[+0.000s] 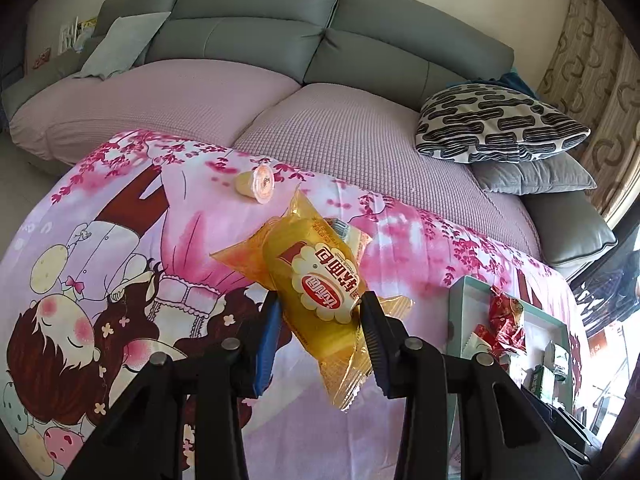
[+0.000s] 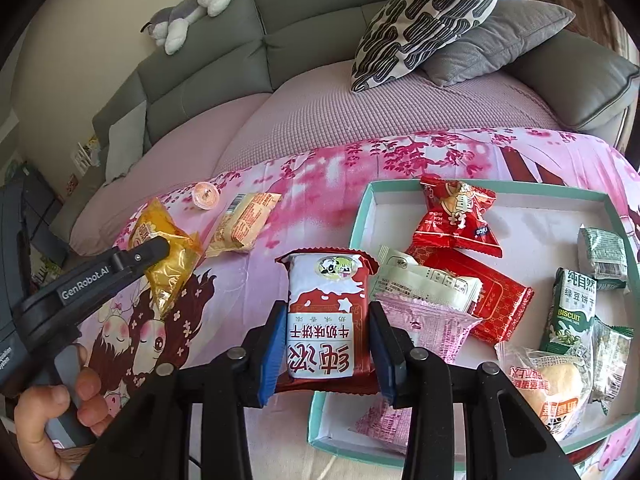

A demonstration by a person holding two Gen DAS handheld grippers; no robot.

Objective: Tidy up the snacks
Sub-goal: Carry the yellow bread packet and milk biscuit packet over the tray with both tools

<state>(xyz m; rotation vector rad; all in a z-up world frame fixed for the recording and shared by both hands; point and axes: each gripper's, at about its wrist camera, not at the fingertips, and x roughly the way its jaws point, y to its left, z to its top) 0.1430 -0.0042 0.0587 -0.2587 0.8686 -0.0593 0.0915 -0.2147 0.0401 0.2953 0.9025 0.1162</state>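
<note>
Box (image 2: pixel 362 216): on the cloth (image 2: pixel 320 184), right of the loose snacks.
Jelly cup (image 2: pixel 205 194): behind the bread packet (image 2: pixel 242 226).
Biscuit pack (image 2: pixel 570 312): inside the box.

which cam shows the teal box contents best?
Right wrist. The teal box lies nearly whole in view, with about ten wrapped snacks visible inside. Left wrist catches only the box's corner at the frame edge, contents mostly cut off.

home living room | grey sofa (image 1: pixel 256 24) | patterned cushion (image 1: pixel 496 122) | plush toy (image 2: pixel 192 8)
</note>
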